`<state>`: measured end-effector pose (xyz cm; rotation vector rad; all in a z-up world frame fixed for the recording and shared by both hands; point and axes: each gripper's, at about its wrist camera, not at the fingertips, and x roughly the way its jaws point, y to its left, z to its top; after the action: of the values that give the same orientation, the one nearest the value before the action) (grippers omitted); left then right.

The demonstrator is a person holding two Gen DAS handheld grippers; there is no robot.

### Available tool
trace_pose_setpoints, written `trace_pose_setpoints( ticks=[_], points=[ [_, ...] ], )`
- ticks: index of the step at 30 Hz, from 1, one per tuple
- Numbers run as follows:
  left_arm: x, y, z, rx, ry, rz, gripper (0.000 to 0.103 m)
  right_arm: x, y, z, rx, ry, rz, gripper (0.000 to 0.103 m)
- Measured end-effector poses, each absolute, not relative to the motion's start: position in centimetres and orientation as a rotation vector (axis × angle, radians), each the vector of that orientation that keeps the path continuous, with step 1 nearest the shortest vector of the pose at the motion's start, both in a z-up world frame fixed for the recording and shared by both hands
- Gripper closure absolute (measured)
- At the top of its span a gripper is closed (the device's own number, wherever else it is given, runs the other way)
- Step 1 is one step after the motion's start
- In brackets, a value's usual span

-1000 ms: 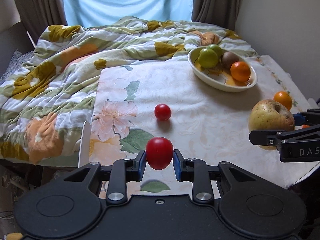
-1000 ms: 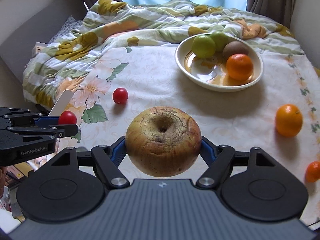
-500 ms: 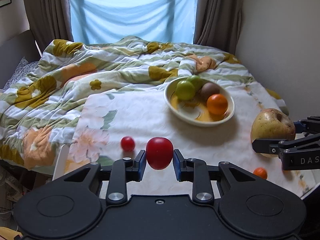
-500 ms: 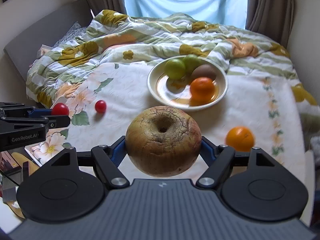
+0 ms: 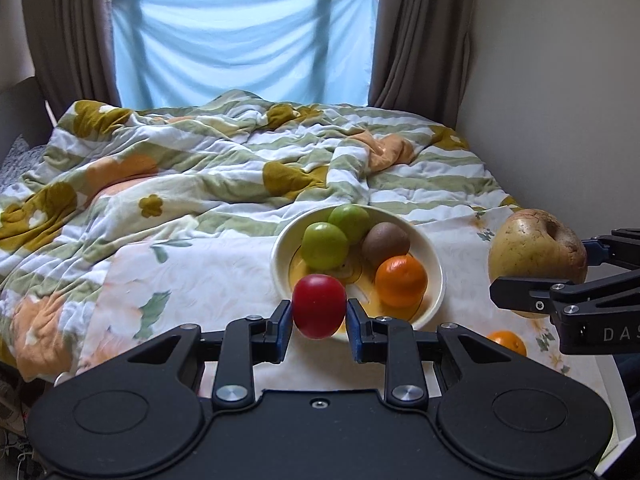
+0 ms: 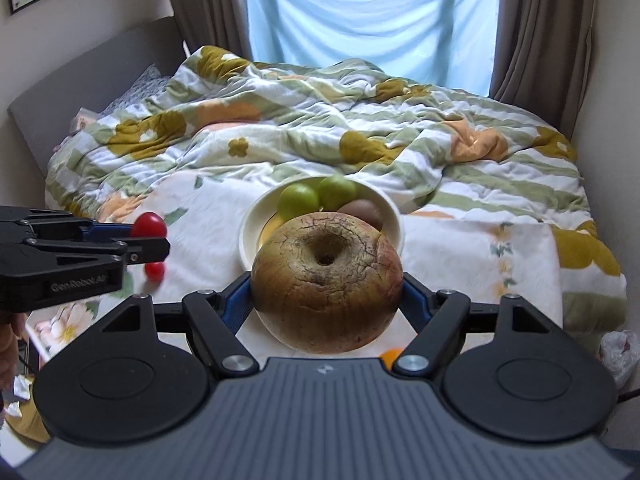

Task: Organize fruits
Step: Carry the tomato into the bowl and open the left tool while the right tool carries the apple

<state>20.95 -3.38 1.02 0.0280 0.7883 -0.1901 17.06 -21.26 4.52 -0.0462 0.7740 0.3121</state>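
Observation:
My left gripper [image 5: 319,326] is shut on a small red tomato [image 5: 319,305], held above the near rim of the cream bowl [image 5: 434,262]. The bowl holds two green fruits [image 5: 324,246], a kiwi [image 5: 386,244] and an orange [image 5: 401,286]. My right gripper [image 6: 326,300] is shut on a big yellow-brown apple [image 6: 326,282], held in the air in front of the bowl [image 6: 394,216]. The apple also shows in the left wrist view [image 5: 536,252], to the right of the bowl. A second red tomato [image 6: 154,270] lies on the floral cloth [image 6: 208,220] at the left.
A small orange [image 5: 507,342] lies on the cloth [image 5: 216,276] near the right edge, below the right gripper. A rumpled flowered quilt [image 5: 224,160] covers the bed behind the bowl. A wall stands close on the right, curtains and a window at the back.
Both grippers have risen and moved forward with their fruit. The left one now holds the tomato over the bowl's near rim. The apple now hangs in front of the bowl.

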Motion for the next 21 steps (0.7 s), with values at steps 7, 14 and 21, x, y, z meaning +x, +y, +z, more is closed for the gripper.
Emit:
trace_pose_setpoints(
  ticks=[7,14,21],
  points=[
    [26.5,-4.8,-1.4,0.051,0.843,-0.243,0.071,21.0,-21.7,3.3,-0.012,0.791,0.279,0.013],
    [30.4,-5.9,-4.7,0.071,0.922,-0.284,0.071,23.9,-21.9,1.8,0.014,0.819,0.241,0.013],
    [32.7,-6.7,-7.1,0.074,0.982,-0.308,0.071,25.6,-22.9,0.9,0.034,0.837,0.195,0.013]
  ],
)
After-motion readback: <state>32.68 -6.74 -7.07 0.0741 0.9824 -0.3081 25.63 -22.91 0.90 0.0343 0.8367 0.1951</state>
